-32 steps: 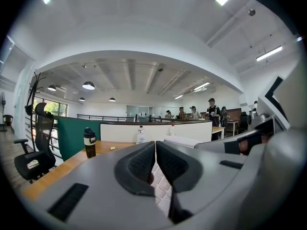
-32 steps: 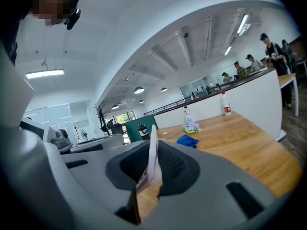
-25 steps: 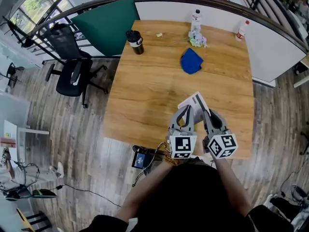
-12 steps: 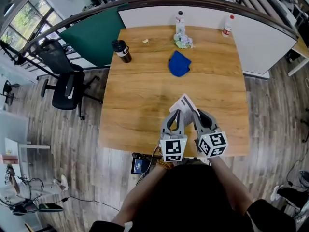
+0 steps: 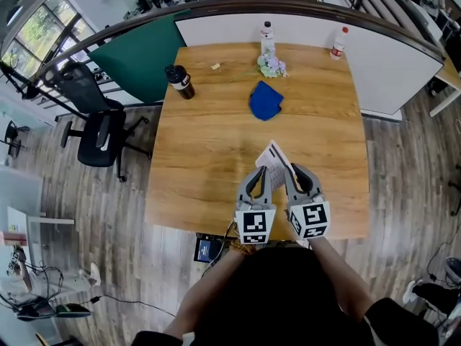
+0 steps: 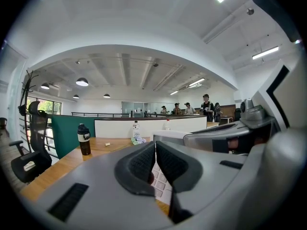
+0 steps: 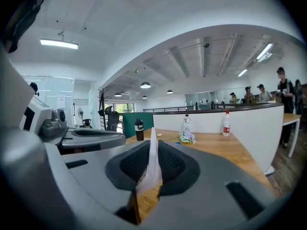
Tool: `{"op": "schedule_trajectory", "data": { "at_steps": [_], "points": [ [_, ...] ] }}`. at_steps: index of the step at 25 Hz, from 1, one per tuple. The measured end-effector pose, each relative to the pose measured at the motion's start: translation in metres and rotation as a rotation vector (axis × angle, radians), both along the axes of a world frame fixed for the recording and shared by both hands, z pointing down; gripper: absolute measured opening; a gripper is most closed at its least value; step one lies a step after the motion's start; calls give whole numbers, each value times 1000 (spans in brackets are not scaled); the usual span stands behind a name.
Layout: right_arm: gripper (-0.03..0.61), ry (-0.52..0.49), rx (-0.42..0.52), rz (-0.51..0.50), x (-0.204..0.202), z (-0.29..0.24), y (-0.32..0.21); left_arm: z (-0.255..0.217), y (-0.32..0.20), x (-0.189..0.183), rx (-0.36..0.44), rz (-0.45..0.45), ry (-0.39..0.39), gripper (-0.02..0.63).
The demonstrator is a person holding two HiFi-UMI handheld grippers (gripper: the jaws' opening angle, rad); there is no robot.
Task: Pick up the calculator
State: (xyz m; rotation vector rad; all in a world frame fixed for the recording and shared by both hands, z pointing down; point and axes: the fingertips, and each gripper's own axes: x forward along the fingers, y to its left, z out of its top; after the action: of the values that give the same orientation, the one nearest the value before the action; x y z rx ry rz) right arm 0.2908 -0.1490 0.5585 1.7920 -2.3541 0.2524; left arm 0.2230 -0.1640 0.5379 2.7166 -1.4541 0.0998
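The white calculator (image 5: 274,157) is off the wooden table (image 5: 216,143), tilted up over the near side. My right gripper (image 5: 294,173) is shut on its near end. In the right gripper view the calculator (image 7: 149,176) stands edge-on between the dark pads (image 7: 172,164) of the right gripper (image 7: 153,145). My left gripper (image 5: 258,175) hovers just left of it, shut with nothing between its fingers. In the left gripper view the left gripper (image 6: 155,145) is closed, and the calculator's keys (image 6: 160,183) show past its pads, to the right and beyond.
A blue cloth (image 5: 265,100) lies mid-table. A black flask (image 5: 178,81) stands at the far left. A clear bottle (image 5: 268,34) with a crumpled wrapper (image 5: 271,65) and a red-capped bottle (image 5: 336,42) stand at the far edge. An office chair (image 5: 94,114) is left of the table.
The right gripper has rolled slightly with the calculator still in its grip, so its marker cube now faces up more squarely. The left gripper has stayed beside it.
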Motion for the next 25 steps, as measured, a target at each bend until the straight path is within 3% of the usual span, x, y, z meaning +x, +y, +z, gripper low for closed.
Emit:
{"op": "schedule_trajectory", "data": {
  "at_steps": [9, 25],
  "points": [
    [57, 73, 28, -1, -2, -4, -3, 1, -2, 4, 0, 13, -8, 23],
    [57, 83, -14, 3, 7, 8, 2, 9, 7, 14, -12, 38, -24, 23]
  ]
}}
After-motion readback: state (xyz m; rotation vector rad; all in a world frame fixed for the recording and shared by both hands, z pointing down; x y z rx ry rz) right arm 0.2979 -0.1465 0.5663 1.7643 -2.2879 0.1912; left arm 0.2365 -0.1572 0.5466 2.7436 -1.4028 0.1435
